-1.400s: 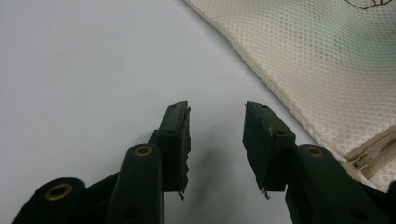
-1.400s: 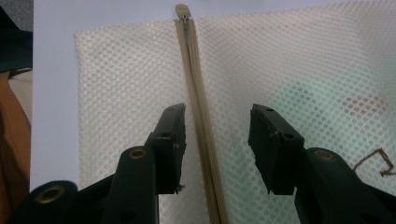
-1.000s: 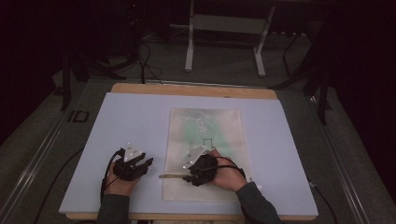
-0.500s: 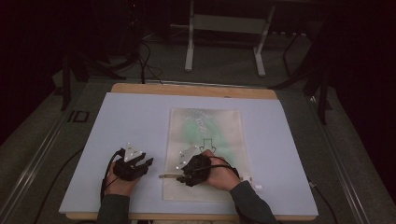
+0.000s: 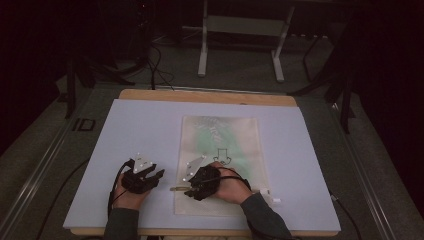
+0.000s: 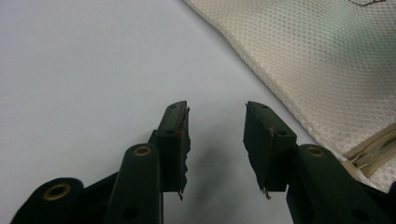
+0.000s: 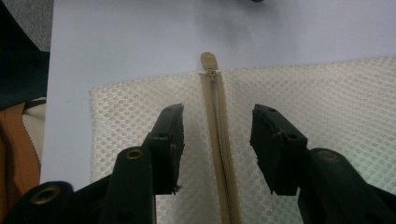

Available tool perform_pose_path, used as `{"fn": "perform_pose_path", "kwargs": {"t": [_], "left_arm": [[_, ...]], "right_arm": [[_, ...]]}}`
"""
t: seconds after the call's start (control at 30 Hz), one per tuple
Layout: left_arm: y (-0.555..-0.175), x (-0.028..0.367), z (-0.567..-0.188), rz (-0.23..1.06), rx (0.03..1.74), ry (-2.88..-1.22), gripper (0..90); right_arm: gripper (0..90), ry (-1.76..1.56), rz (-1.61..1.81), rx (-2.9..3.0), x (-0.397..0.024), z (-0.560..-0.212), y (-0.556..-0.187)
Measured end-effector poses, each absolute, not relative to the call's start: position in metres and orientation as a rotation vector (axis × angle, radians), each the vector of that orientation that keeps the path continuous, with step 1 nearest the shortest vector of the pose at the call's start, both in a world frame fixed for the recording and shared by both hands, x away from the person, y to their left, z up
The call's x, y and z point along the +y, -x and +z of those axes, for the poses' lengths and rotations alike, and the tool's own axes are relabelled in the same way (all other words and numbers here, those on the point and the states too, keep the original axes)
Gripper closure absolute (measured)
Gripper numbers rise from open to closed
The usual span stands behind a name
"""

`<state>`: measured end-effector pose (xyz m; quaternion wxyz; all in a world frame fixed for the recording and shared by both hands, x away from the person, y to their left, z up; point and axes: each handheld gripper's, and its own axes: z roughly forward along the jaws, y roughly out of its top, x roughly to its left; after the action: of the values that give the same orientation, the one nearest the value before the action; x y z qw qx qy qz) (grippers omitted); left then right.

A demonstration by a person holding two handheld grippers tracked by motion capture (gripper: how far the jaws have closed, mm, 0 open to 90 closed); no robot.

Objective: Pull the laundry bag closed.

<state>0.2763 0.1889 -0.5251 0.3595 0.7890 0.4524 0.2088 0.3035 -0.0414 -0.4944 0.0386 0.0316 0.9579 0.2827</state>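
Note:
A cream mesh bag (image 5: 222, 145) lies flat on the pale board (image 5: 145, 125), something green showing through it. Its tan zipper (image 7: 223, 163) runs along the near end, and the pull tab (image 7: 208, 60) pokes past the bag's left edge. My right gripper (image 5: 190, 189) hovers over that end. In the right gripper view its jaws (image 7: 218, 109) stand open astride the zipper without pressing it; they have just been opening. My left gripper (image 5: 157, 176) rests on the bare board left of the bag, open and empty (image 6: 215, 109), with the mesh bag (image 6: 327, 60) to its right.
The board sits on a wooden table (image 5: 210, 95) whose far edge shows. A metal stand (image 5: 240, 45) and cables (image 5: 155, 65) are on the floor behind. A small white piece (image 5: 271, 196) lies by the right sleeve.
My right gripper has edged slightly left along the zipper toward the bag's left edge. The left gripper has stayed put.

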Motion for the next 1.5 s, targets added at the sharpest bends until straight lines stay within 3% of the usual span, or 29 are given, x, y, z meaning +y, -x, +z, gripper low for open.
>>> {"fn": "perform_pose_path", "kwargs": {"t": [1.5], "left_arm": [[-0.277, 0.189, -0.525, 0.534, 1.168, -2.036, 59.2]], "right_arm": [[63.6, -0.052, 0.863, 2.971, 0.000, -0.506, -0.305]]}}
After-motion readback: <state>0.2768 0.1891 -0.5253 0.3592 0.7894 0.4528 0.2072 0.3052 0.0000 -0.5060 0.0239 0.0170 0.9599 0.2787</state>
